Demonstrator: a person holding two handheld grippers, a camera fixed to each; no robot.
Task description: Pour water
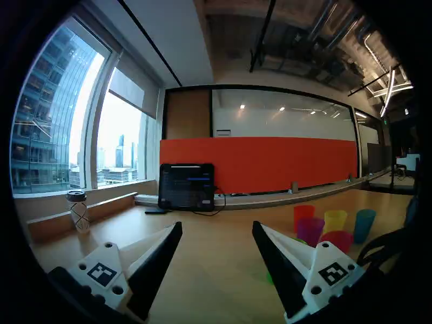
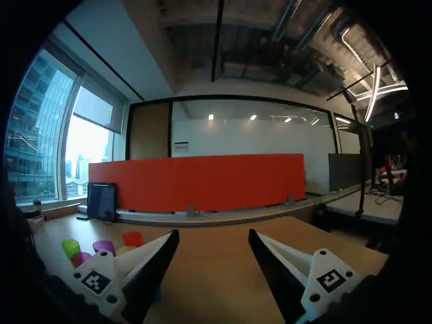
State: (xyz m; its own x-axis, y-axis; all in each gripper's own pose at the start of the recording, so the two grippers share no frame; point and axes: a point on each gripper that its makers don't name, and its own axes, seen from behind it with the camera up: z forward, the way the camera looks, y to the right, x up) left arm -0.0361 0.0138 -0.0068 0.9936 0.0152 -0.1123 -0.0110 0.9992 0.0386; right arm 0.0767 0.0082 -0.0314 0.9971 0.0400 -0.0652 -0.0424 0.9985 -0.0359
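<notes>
The left gripper [image 1: 216, 227] hangs over the wooden table [image 1: 216, 281] with its two fingers spread wide and nothing between them. In the left gripper view the plastic cups [image 1: 318, 233] stand bunched on the table off to the right, beyond the right-hand finger: an orange cup [image 1: 303, 214] at the back, a purple cup [image 1: 309, 227] just before it, then a yellow cup [image 1: 335, 219], a teal cup [image 1: 364, 223] and a red cup [image 1: 339, 241] nearest. A lidded paper cup [image 1: 79, 211] sits well apart by the window, and a dark tablet [image 1: 186, 186] stands before the orange partition [image 1: 270, 162]. The right gripper [image 2: 213, 235] is likewise spread and empty; in the right gripper view the cups lie low on the left, a green cup [image 2: 71, 247] outermost, beside its left-hand finger and clear of the gap
</notes>
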